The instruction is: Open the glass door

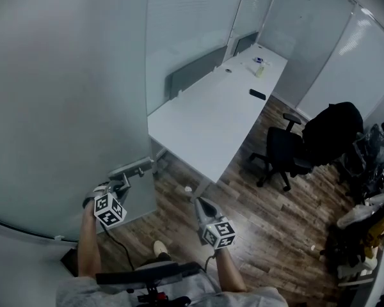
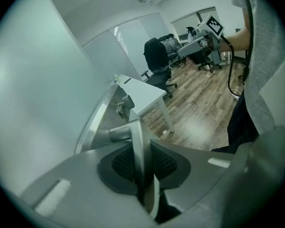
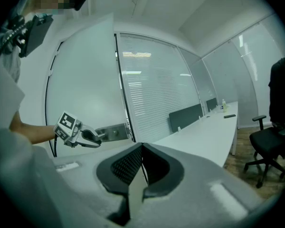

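The frosted glass door [image 1: 64, 94] stands swung partly open at the left, its free edge toward the room. On its metal lock plate [image 1: 137, 166] sits a lever handle [image 2: 138, 141]. My left gripper [image 1: 120, 185] is shut on that handle, and in the left gripper view the flat metal lever runs straight between the two pads. From the right gripper view, the left gripper [image 3: 88, 137] shows at the plate [image 3: 111, 133]. My right gripper [image 1: 200, 203] hangs free to the right of the door, shut, with nothing between its jaws [image 3: 142, 148].
A long white desk [image 1: 224, 107] with a grey divider [image 1: 195, 72] runs along the glass wall beyond the door edge. Black office chairs [image 1: 285, 149] stand on the wood floor at the right. My shoe [image 1: 160, 248] is near the door's foot.
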`<move>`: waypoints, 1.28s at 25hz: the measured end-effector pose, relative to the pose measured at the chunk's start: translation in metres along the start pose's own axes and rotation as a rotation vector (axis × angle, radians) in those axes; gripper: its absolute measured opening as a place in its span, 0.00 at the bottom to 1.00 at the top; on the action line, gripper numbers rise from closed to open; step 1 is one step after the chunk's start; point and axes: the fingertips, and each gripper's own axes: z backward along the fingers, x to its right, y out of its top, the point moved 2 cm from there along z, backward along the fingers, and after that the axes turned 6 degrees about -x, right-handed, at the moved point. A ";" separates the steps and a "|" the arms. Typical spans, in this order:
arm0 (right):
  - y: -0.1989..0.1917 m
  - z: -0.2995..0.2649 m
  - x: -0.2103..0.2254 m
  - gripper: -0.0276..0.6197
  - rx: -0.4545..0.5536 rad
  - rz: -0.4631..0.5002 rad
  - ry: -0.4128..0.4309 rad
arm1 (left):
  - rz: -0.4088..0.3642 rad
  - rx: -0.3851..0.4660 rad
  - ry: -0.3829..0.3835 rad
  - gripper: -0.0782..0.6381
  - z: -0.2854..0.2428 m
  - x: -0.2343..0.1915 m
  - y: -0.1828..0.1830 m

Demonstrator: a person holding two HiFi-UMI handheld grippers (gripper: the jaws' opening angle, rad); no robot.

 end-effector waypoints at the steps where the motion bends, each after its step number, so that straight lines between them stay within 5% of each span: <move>1: -0.001 0.004 -0.001 0.05 0.000 -0.003 -0.002 | -0.002 0.001 -0.002 0.18 0.001 0.002 0.001; 32: -0.059 0.146 -0.043 0.05 0.024 -0.040 -0.056 | -0.139 0.087 -0.049 0.19 0.068 0.122 0.016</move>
